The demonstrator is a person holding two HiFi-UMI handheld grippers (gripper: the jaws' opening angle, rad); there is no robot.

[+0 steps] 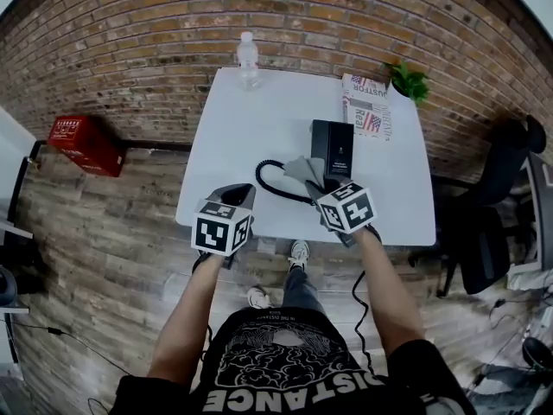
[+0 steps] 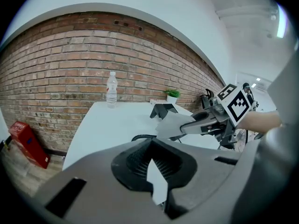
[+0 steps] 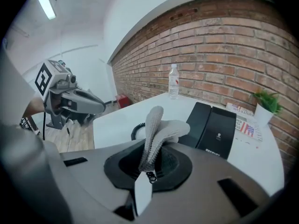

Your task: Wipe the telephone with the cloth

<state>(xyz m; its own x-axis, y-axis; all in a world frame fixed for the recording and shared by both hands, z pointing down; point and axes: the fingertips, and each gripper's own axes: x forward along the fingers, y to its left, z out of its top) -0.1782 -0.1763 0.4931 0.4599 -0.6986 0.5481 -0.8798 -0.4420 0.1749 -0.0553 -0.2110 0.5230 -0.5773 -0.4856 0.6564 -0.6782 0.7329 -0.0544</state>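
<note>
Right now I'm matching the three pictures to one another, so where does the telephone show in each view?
Head view: telephone just right of the table's middle, beyond the cloth.
Left gripper view: telephone near the centre, partly behind the cloth.
Right gripper view: telephone right of centre, black, on the table.
Shared landmark: the water bottle at the table's far edge, by the brick wall.

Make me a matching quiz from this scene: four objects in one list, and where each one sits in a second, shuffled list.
Things:
1. cloth
2. water bottle
3. plant
4. red box

Places:
A. on the floor
B. far right corner of the table
C. clamped in the right gripper
D. far left end of the table

Pairs: 1-C, 2-D, 3-B, 4-A
</note>
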